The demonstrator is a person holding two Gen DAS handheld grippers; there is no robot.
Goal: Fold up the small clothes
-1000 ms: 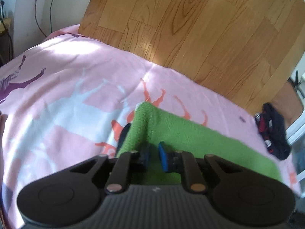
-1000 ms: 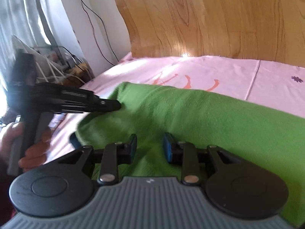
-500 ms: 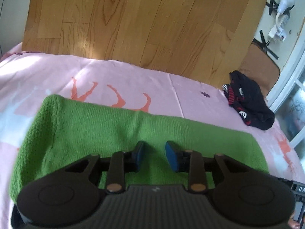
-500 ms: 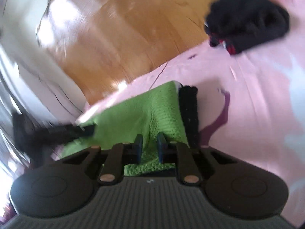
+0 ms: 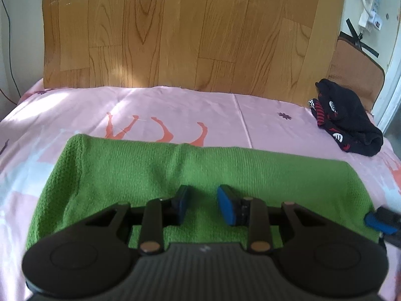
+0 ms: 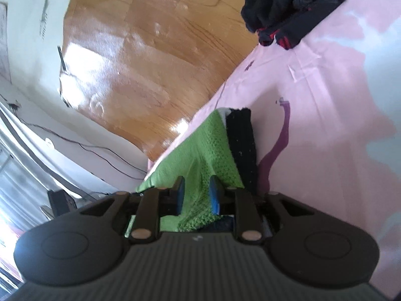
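Note:
A green knitted cloth point(image 5: 200, 165) lies folded into a long band across the pink bed sheet point(image 5: 175, 107). My left gripper point(image 5: 203, 205) hovers over the band's near edge around its middle, open, with only cloth showing below the gap. My right gripper point(image 6: 196, 195) is rolled sideways at the band's right end. A raised fold of the green cloth point(image 6: 200, 150) fills the space between its blue pads, and the jaws are opening. A black layer point(image 6: 241, 135) shows under that end. One blue fingertip point(image 5: 381, 222) of the right gripper shows at the left wrist view's right edge.
A crumpled black garment with red and white marks point(image 5: 345, 123) lies at the bed's far right corner, also at the top of the right wrist view point(image 6: 288, 2). A wooden board point(image 5: 175, 37) stands behind the bed. Cables run down the white wall point(image 6: 100, 150).
My left gripper moved from the cloth's left end to its middle and opened a little. My right gripper rolled sideways and moved to the right end, where green cloth now sits between its pads.

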